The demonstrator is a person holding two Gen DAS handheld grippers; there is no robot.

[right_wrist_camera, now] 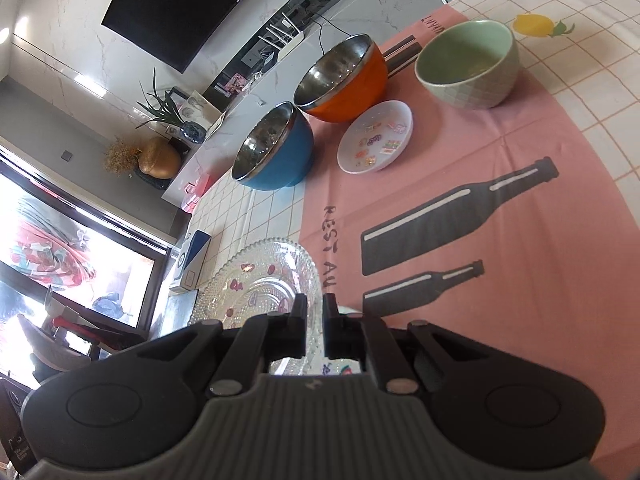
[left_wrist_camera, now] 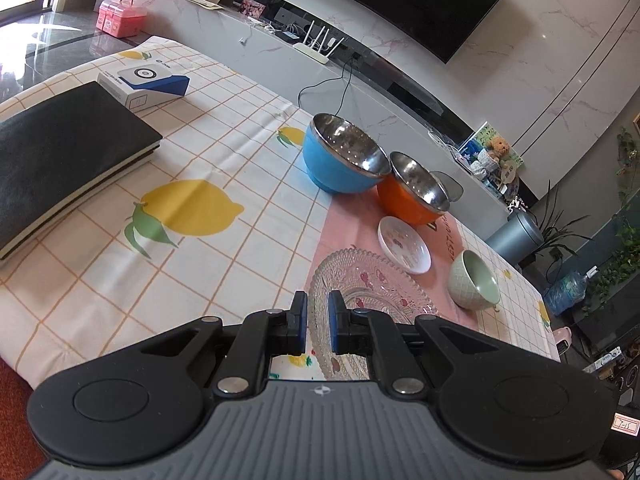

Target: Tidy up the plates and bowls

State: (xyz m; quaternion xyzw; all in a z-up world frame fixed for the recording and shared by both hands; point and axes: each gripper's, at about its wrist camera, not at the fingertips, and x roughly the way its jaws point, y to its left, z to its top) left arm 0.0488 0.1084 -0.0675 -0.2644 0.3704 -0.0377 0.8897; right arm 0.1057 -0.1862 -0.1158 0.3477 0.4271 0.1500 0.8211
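**Desk:** How many pieces stood on the table (left_wrist_camera: 224,152)?

**Photographer:** Five. Three bowls: a blue bowl (left_wrist_camera: 340,160) and an orange bowl (left_wrist_camera: 412,196), both steel-lined and touching at the rims, plus a green ceramic bowl (left_wrist_camera: 474,280) that stood apart. Two plates: a small white plate (left_wrist_camera: 404,244) printed with little pictures, and a clear glass plate (left_wrist_camera: 360,300) with a beaded edge.

**Desk:** Where was the glass plate?

**Photographer:** Nearest both cameras, straddling the edge of the pink cloth (right_wrist_camera: 500,300) and the lemon-print cloth (left_wrist_camera: 192,216). The left gripper (left_wrist_camera: 318,322) had its fingers closed around the plate's rim, which ran through the narrow gap between the blue pads. The right gripper (right_wrist_camera: 314,326) pinched the rim on the opposite side in the same way.

**Desk:** Any writing?

**Photographer:** On the pink cloth, dark letters reading "RESTAU" (the remainder ran under the plate), beside two printed bottle silhouettes. A second word near the orange bowl was too skewed to read. A white-and-blue box (left_wrist_camera: 146,84) carried small print I couldn't make out.

**Desk:** Anything else on the table?

**Photographer:** One black book (left_wrist_camera: 68,160) lying flat next to that box. One white router (left_wrist_camera: 318,46) with four antennas sat on the TV cabinet behind.
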